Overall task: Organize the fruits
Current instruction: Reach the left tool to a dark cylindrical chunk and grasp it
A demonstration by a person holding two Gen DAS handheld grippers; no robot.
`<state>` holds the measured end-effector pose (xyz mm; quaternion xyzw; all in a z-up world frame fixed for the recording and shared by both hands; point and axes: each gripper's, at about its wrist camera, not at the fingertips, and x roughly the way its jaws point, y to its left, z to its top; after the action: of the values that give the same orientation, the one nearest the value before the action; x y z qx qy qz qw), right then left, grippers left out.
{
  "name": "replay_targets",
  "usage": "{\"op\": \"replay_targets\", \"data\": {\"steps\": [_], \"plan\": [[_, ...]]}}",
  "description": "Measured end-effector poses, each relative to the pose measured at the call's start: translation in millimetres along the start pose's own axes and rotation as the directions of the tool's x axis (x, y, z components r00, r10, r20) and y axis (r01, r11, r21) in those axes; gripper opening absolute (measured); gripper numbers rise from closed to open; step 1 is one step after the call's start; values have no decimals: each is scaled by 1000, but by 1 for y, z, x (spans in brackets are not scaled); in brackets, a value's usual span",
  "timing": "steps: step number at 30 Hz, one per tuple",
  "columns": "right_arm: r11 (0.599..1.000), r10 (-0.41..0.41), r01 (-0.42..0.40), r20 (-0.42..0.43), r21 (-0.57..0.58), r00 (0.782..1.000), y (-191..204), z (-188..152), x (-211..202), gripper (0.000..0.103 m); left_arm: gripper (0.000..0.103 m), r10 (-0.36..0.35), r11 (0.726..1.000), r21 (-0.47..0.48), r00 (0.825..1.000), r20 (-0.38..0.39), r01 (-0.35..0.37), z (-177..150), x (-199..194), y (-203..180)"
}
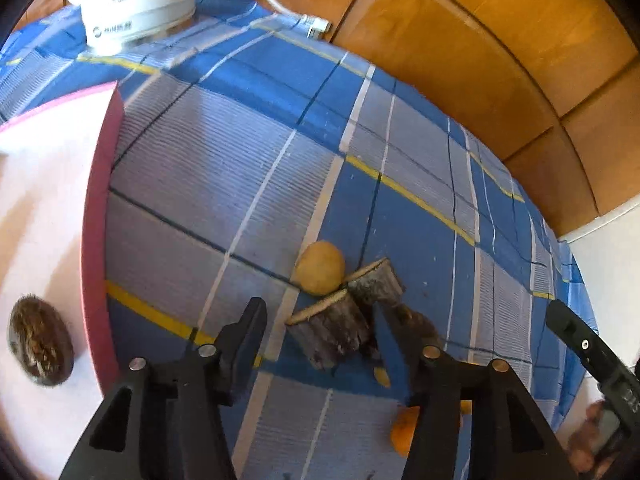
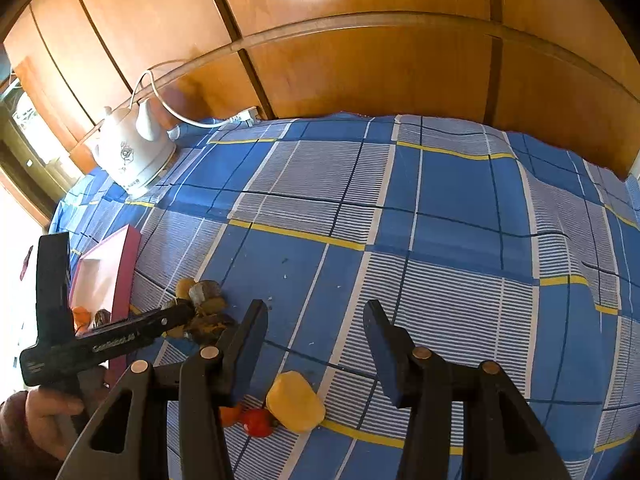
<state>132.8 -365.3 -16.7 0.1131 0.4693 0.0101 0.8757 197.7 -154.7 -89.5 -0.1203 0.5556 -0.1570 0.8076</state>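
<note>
Item 1: checked cloth (image 2: 440,208), one, blue with white and yellow lines, covering the table.

Item 2: tray (image 1: 98,216), one, pink-rimmed and white inside, at the cloth's left. The left wrist view shows one dark oval fruit (image 1: 40,344) in it. The right wrist view shows an orange piece (image 2: 80,314) and a dark one at its near end.

Item 3: log pieces (image 1: 348,312), two, bark-sided, side by side on the cloth just ahead of the left gripper (image 1: 320,320). One tan fruit (image 1: 320,266) touches their far side.

Item 4: loose fruit. The left wrist view shows orange bits (image 1: 402,428) beneath its right finger. Only the right wrist view shows one yellow fruit (image 2: 296,402), one red fruit (image 2: 258,422) and one small orange fruit (image 2: 230,414), clustered between and below the right gripper (image 2: 316,320).

Item 5: grippers, two. Both are spread apart, holding nothing. The left reaches into the log cluster.

Item 6: kettle (image 2: 134,152), one, white, at the far left, its cord (image 2: 192,120) running to a plug. Wooden panels (image 2: 360,60) stand behind.
</note>
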Motion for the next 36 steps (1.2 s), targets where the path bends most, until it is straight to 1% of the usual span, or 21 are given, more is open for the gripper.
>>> {"op": "replay_targets", "data": {"steps": [2, 3, 4, 6, 8, 11, 15, 17, 19, 21, 23, 24, 31, 33, 36], "plan": [[1000, -7, 7, -1, -8, 1000, 1, 0, 1, 51, 57, 6, 1000, 24, 1000, 8, -6, 0, 2, -4], [1000, -12, 12, -3, -12, 1000, 1, 0, 1, 51, 54, 8, 999, 40, 1000, 15, -9, 0, 2, -5], [1000, -19, 18, -7, -16, 1000, 1, -1, 2, 51, 48, 8, 998, 55, 1000, 17, -9, -1, 3, -6], [999, -24, 23, -16, -24, 1000, 2, -1, 4, 51, 44, -3, 996, 86, 1000, 24, 1, -2, 4, -8], [999, -33, 31, -28, -42, 999, 4, -3, 7, 51, 44, -3, 994, 108, 1000, 30, -1, -3, 3, -8], [997, -51, 49, -36, -63, 998, 7, -5, 10, 51, 44, -14, 994, 110, 999, 33, 10, -6, 0, -6], [997, -58, 56, -44, -53, 997, 4, -6, 12, 51, 45, -31, 993, 116, 999, 39, 26, -10, -1, 0], [997, -57, 55, -39, -50, 998, 3, -6, 11, 51, 46, -24, 991, 131, 999, 43, 18, -11, -1, -1], [997, -58, 56, -38, -49, 998, 3, -6, 11, 51, 50, -22, 991, 131, 999, 39, 17, -11, -1, -2], [997, -58, 56, -40, -48, 998, 3, -6, 11, 51, 51, -18, 992, 129, 999, 34, 13, -10, 0, -4], [997, -58, 56, -37, -50, 998, 3, -6, 10, 51, 44, -3, 988, 152, 1000, 30, -2, -11, 1, -7], [997, -57, 55, -36, -51, 998, 4, -5, 10, 51, 43, 7, 984, 176, 1000, 30, -12, -13, 1, -10], [997, -61, 59, -42, -47, 997, 1, -5, 13, 51, 42, 6, 978, 206, 999, 54, -17, -22, -5, -9], [997, -59, 57, -47, -48, 997, 1, -5, 14, 51, 42, 20, 971, 235, 997, 78, -38, -29, -12, -9], [997, -62, 59, -57, -53, 996, 1, -6, 17, 51, 42, 29, 964, 262, 995, 93, -53, -37, -18, -7]]}}
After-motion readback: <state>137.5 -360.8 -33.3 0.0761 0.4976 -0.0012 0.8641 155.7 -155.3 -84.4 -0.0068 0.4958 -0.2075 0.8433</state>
